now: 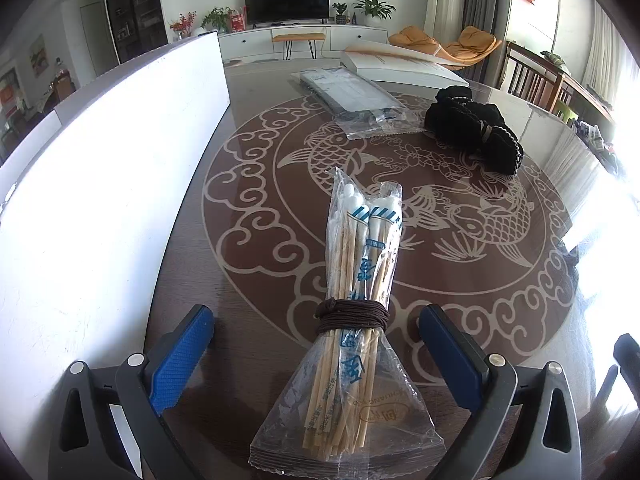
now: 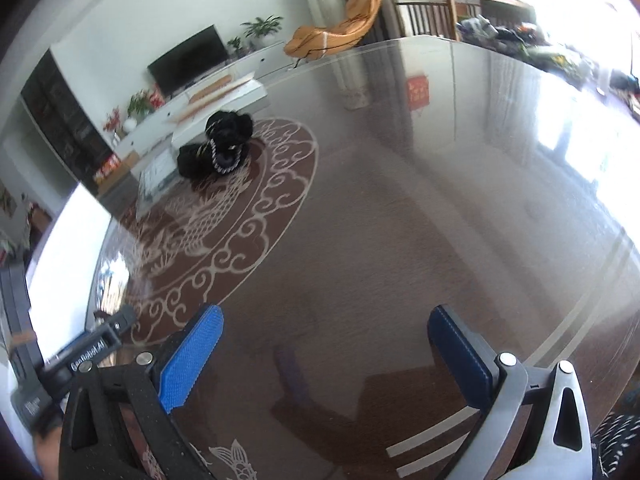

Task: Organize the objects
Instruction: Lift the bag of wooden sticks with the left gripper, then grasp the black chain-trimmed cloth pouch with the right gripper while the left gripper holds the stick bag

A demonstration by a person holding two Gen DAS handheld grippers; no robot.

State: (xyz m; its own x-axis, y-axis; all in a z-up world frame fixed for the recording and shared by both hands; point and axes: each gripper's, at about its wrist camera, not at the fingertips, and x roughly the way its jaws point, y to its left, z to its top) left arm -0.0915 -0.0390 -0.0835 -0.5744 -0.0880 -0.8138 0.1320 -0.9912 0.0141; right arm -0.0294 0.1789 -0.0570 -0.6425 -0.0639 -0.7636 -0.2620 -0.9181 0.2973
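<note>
A bundle of wrapped disposable chopsticks [image 1: 356,312], tied with a dark brown cord, lies on the brown glass-topped table [image 1: 248,240]. It lies between the fingers of my left gripper [image 1: 316,344], which is open and does not touch it. A black pile of hair ties [image 1: 476,128] sits further back on the right; it also shows in the right wrist view [image 2: 220,148]. A flat clear packet [image 1: 356,100] lies behind the bundle. My right gripper [image 2: 324,344] is open and empty over bare table.
A large white box [image 1: 92,200] stands along the left of the table. A flat white box [image 1: 400,64] lies at the far edge. The table's right edge [image 2: 592,320] is close to my right gripper. The left gripper's body [image 2: 80,356] shows at the right view's lower left.
</note>
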